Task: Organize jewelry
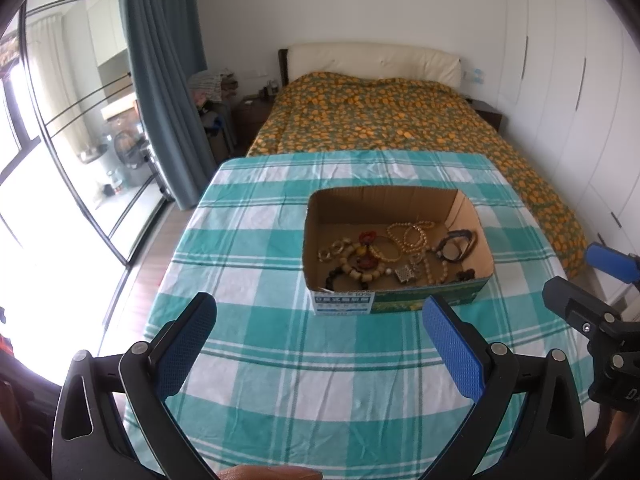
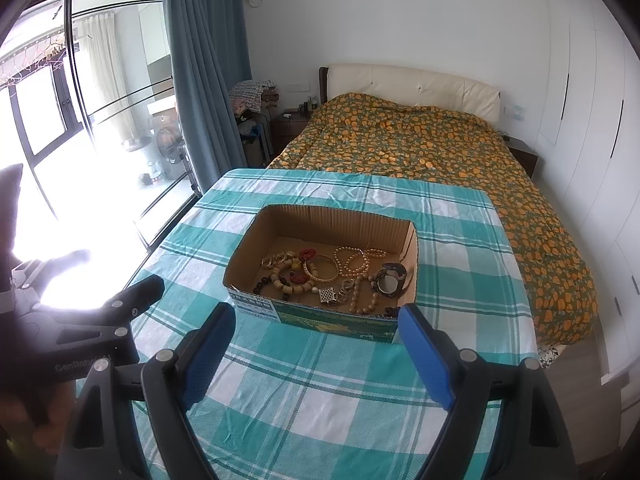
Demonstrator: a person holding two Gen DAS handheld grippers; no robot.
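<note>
An open cardboard box (image 1: 344,208) (image 2: 406,242) stands on the table with the green checked cloth (image 1: 248,240) (image 2: 320,380). Inside lie several pieces of jewelry: a pearl necklace (image 1: 412,234) (image 2: 354,260), a gold bangle (image 2: 320,268), wooden bead bracelets (image 1: 360,272) (image 2: 288,286), a dark watch (image 1: 456,244) (image 2: 390,280) and a silver square pendant (image 1: 405,273) (image 2: 327,295). My left gripper (image 1: 320,320) is open and empty, just in front of the box. My right gripper (image 2: 318,328) is open and empty, also in front of the box; it shows at the right edge of the left wrist view (image 1: 592,300).
A bed with an orange patterned cover (image 1: 380,116) (image 2: 420,148) stands behind the table. White wardrobes (image 1: 568,80) line the right wall. A blue curtain (image 1: 164,60) and glass doors (image 1: 60,120) are at the left.
</note>
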